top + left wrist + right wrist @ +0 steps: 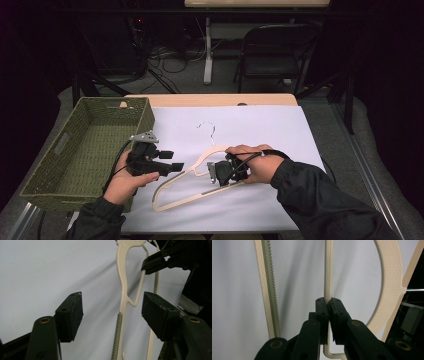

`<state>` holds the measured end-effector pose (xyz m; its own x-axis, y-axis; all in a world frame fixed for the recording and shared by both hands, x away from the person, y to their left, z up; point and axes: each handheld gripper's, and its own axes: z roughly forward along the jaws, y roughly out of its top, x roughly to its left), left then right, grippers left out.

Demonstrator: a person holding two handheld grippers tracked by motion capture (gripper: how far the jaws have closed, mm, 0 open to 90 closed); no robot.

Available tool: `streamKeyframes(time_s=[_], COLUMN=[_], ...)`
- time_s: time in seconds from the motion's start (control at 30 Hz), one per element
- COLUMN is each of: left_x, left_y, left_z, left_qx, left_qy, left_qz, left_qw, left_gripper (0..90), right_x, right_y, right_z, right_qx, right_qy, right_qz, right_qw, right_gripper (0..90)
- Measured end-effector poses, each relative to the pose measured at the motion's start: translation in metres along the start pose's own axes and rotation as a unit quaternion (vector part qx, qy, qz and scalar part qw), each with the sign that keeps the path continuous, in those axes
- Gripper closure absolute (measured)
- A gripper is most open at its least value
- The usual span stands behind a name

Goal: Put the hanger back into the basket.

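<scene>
A cream plastic hanger point(204, 154) with a metal hook point(210, 131) lies on the white sheet. In the high view my right gripper point(210, 174) sits over the hanger's middle. The right gripper view shows that gripper point(329, 305) shut on a thin inner bar of the hanger point(328, 272), with the ridged trouser bar point(268, 277) beside it. My left gripper point(174, 160) is open beside the hanger's left shoulder. In the left gripper view the hanger point(123, 290) passes between the open gripper's point(113, 312) pads point(71, 313) without touching them, and the right gripper point(155, 263) shows farther off.
A green woven basket point(145, 117) stands at the table's left, close to the left hand. The white sheet point(270, 135) covers most of the table. A folding chair point(272, 50) and cables are on the floor beyond the far edge.
</scene>
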<state>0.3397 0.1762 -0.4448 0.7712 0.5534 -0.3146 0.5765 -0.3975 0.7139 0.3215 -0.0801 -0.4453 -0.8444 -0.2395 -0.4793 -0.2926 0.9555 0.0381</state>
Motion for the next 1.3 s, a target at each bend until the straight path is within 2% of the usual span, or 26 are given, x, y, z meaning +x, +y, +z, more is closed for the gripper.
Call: streamKeyframes(time_s=[0.17, 0.3, 0.43, 0.5, 0.67, 0.77, 0.87, 0.9, 0.93, 1.0, 1.1, 1.3], left_x=[0.006, 0.010, 0.009, 0.009, 0.011, 0.012, 0.013, 0.014, 0.014, 0.016, 0.016, 0.016], left_y=[0.000, 0.000, 0.000, 0.001, 0.000, -0.003, -0.005, -0.006, -0.006, -0.007, -0.008, -0.009], left_z=[0.012, 0.024, 0.034, 0.038, 0.047, 0.052, 0.053, 0.053, 0.053, 0.053, 0.054, 0.055], left_qx=[0.004, 0.021, 0.037, 0.047, 0.061, 0.067, 0.069, 0.071, 0.070, 0.069, 0.070, 0.073], left_qy=[-0.032, -0.068, -0.079, -0.093, -0.113, -0.122, -0.127, -0.132, -0.134, -0.139, -0.143, -0.145], left_qz=[-0.029, -0.052, -0.053, -0.057, -0.070, -0.079, -0.083, -0.087, -0.089, -0.092, -0.097, -0.093], left_qw=[0.9991, 0.9961, 0.9948, 0.9929, 0.9892, 0.9871, 0.9861, 0.9849, 0.9844, 0.9835, 0.9825, 0.9823], left_gripper=[38.2, 43.5, 47.3, 50.4, 54.9, 57.4, 60.1, 61.3, 62.0, 63.0, 65.0, 68.8], right_x=[0.000, 0.000, 0.000, 0.000, 0.000, 0.000, 0.000, 0.000, -0.001, -0.001, -0.001, -0.001], right_y=[0.001, 0.002, 0.003, 0.004, 0.006, 0.006, 0.006, 0.006, 0.006, 0.007, 0.006, 0.007], right_z=[0.000, 0.001, 0.002, 0.002, 0.001, 0.002, 0.002, 0.002, 0.001, 0.001, 0.003, 0.005], right_qx=[0.001, -0.001, -0.003, -0.003, -0.006, -0.006, -0.006, -0.003, 0.006, 0.005, -0.009, -0.008], right_qy=[-0.003, -0.002, -0.004, -0.005, -0.007, -0.008, -0.009, -0.010, -0.008, -0.007, -0.008, -0.008], right_qz=[-0.006, -0.007, -0.009, -0.007, -0.008, -0.008, -0.009, -0.009, -0.013, -0.012, -0.009, -0.009], right_qw=[1.0000, 1.0000, 0.9999, 1.0000, 0.9999, 0.9999, 0.9999, 0.9999, 0.9999, 0.9999, 0.9999, 0.9999], right_gripper=[85.8, 85.8, 85.8, 85.8, 85.8, 85.8, 85.8, 85.8, 85.8, 85.8, 85.8, 85.7])
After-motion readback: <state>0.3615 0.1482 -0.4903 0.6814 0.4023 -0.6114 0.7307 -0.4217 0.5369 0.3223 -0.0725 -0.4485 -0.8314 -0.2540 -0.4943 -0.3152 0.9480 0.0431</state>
